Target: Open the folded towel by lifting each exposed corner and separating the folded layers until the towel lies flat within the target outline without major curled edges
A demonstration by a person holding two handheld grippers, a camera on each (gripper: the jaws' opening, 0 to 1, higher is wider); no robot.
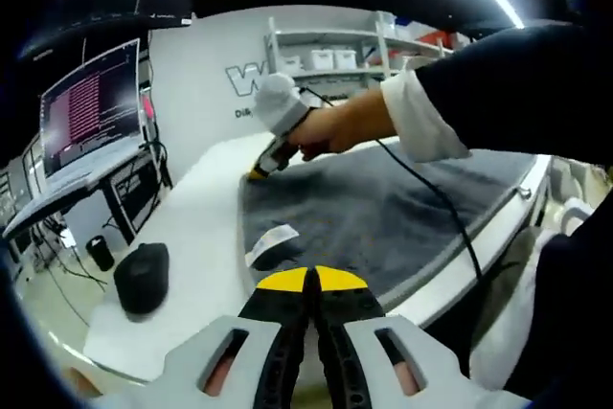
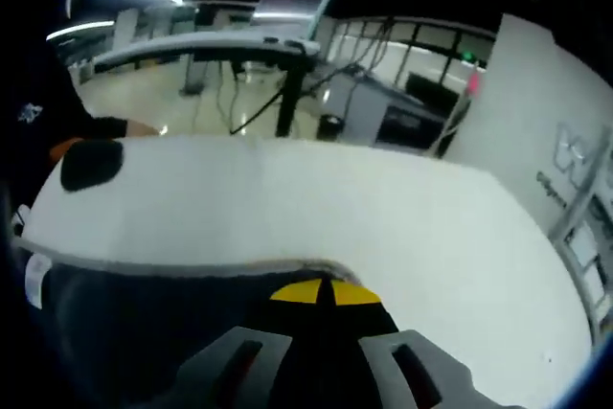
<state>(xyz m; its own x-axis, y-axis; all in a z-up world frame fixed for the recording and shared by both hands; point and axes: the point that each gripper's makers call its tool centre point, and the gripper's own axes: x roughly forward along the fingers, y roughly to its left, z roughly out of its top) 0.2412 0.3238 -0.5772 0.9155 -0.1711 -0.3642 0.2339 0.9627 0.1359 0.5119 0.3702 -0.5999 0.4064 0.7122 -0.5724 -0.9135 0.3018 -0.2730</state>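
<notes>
A dark grey towel (image 1: 364, 208) lies spread on the white table (image 1: 201, 208), with a white label (image 1: 271, 242) near its close left corner. My left gripper (image 1: 311, 280) is shut, its yellow tips on the towel's near edge beside that label. A hand holds my right gripper (image 1: 259, 172) at the towel's far left corner. In the right gripper view, the right gripper (image 2: 324, 291) is shut on the towel (image 2: 144, 323) edge, which humps up slightly at the tips. The label (image 2: 36, 280) shows at the far left.
A black mouse-shaped object (image 1: 142, 277) sits on the table left of the towel, seen too as a mouse-shaped object (image 2: 91, 164). A black cable (image 1: 450, 208) trails across the towel. A monitor (image 1: 91, 102) stands left, shelves (image 1: 335, 50) behind. The table's bare white top (image 2: 335, 198) stretches beyond the towel.
</notes>
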